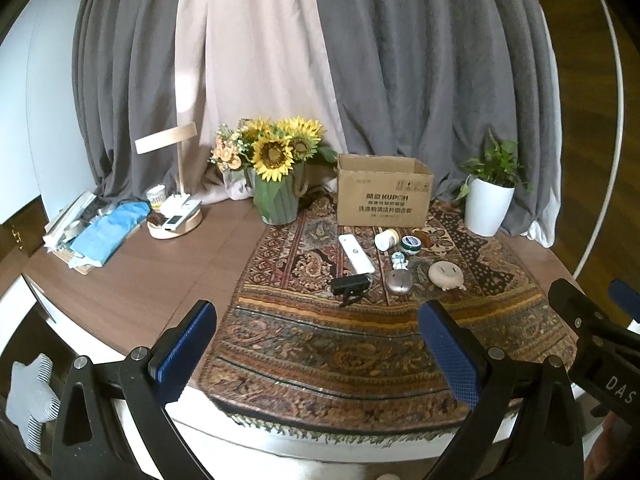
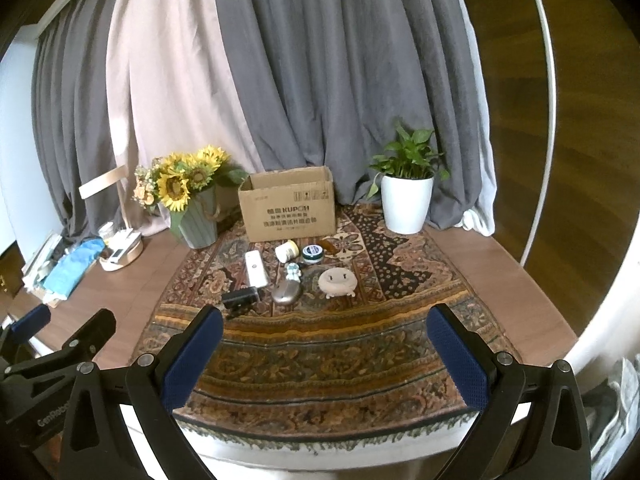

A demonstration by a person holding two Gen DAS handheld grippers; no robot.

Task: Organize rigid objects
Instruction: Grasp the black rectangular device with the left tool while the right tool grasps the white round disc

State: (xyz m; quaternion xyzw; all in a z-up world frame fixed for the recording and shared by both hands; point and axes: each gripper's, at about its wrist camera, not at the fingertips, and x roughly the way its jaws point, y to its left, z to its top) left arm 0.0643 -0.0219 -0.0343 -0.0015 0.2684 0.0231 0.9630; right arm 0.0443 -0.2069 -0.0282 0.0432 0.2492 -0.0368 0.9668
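Left gripper [image 1: 316, 344] and right gripper [image 2: 326, 350] spread wide and empty, above patterned rug [image 2: 340, 360], small objects before cardboard box [image 2: 290, 210]

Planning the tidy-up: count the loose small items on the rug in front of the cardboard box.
7: white remote, black gadget, silver mouse, astronaut figurine, beige pig-faced piece, white jar, green-lidded tin. A brown thing behind the tin may be another.

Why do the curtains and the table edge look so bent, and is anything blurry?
Left wrist view: a fisheye lens bows the curtains and the table edge; the cardboard box print stays readable. Right wrist view: the same bending, and the white hoop arcs strongly; the small items by the white remote look soft.
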